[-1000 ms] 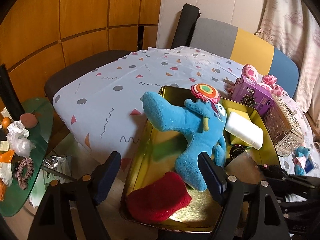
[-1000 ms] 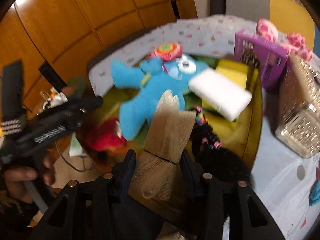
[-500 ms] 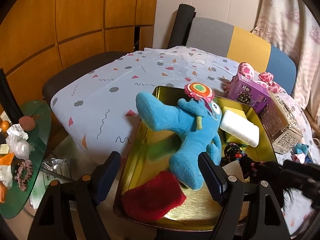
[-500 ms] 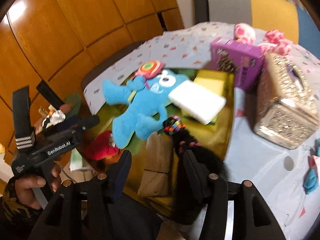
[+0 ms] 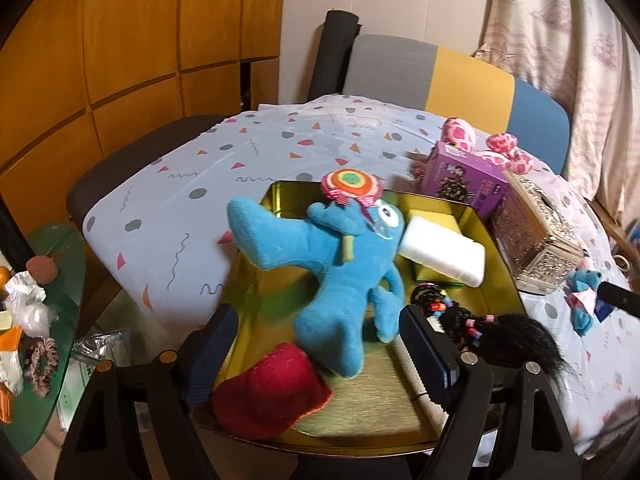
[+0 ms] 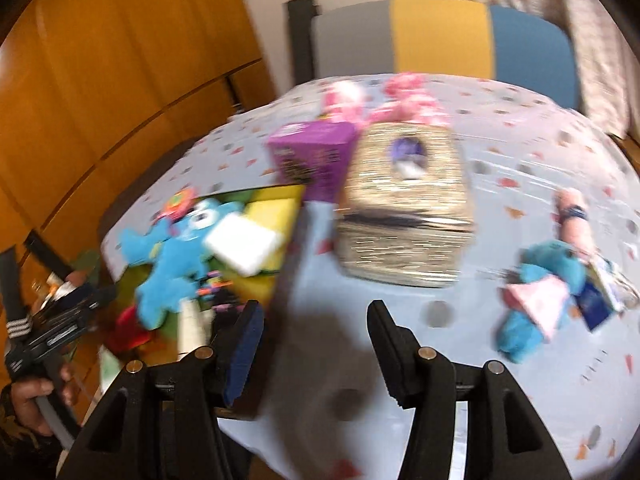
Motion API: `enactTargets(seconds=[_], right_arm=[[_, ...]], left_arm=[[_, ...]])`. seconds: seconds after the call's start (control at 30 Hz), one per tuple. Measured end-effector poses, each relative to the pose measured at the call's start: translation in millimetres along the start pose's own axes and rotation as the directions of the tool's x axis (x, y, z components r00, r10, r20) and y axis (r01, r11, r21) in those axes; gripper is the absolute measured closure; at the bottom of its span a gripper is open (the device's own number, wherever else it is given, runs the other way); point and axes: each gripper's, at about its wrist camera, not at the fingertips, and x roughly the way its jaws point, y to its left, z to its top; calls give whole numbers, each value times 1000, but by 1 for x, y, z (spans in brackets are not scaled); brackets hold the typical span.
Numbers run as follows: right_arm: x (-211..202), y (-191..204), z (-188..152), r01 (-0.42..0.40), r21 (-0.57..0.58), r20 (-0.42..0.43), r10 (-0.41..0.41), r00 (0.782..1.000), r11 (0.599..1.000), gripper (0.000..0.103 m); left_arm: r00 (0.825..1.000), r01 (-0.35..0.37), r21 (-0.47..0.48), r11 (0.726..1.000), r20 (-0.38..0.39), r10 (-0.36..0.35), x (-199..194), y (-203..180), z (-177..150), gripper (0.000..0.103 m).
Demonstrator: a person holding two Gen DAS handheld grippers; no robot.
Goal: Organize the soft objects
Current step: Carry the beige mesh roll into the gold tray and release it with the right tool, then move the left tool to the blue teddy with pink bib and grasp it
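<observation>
Gold tray (image 5: 280, 196) holding blue plush (image 5: 340, 272), red pouch (image 5: 272, 392), sponges (image 5: 444, 252), black braid (image 5: 480, 324). Remaining right on table: small blue toy (image 6: 536, 296), pink plush (image 5: 460, 136). Left gripper (image 5: 316, 344) opening, empty; right gripper (image 6: 316, 344) parted, empty.

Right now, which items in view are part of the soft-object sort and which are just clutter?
Job:
- gold tray
- blue plush
- red pouch
- white sponge
- black hair tie bundle
- small blue toy, not yet in the tray

Clutter:
- purple box
- glittery box
- side table
</observation>
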Motion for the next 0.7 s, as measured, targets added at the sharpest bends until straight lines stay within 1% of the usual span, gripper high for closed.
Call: enactTargets(seconds=[0.13,0.23,0.33,0.37,0.43,0.5,0.53,0.6,0.67,0.7], right_arm=[[-12,-42,0,94,82,27,-96,995,992,48],[-26,-76,0,164,158,54,-174,983,974,48],[-40,-112,-2,239,238,76,-263,962,941,48],[-45,-125,-3,267,270,83,-298,951,925,48],[-56,-150,-4,326,330,93,-374,923,886,48],[-69,-180,-7,395,410,103,-472,875,822,48],[-72,-187,-7,412,433,105,-500,860,801,48],[-83,-212,-12,464,504,108,-586,803,728,48],[-91,-228,-18,486,554,108,-637,764,676,48],[-94,-237,-24,489,588,96,-656,749,645,48]], left_arm=[[1000,19,22,1000,-6,-19,-1,-8,1,20],[999,38,54,998,-5,-38,-3,-18,1,20],[998,61,89,994,5,-61,-7,-29,3,20],[997,69,103,992,9,-71,-9,-34,4,20],[996,87,132,987,14,-90,-13,-44,4,20],[992,115,172,978,23,-121,-18,-59,7,20],[990,130,189,973,26,-138,-20,-65,8,20],[984,167,224,960,24,-177,-25,-81,10,20],[979,192,252,948,16,-202,-26,-98,12,20],[974,216,272,938,6,-226,-27,-108,13,20]])
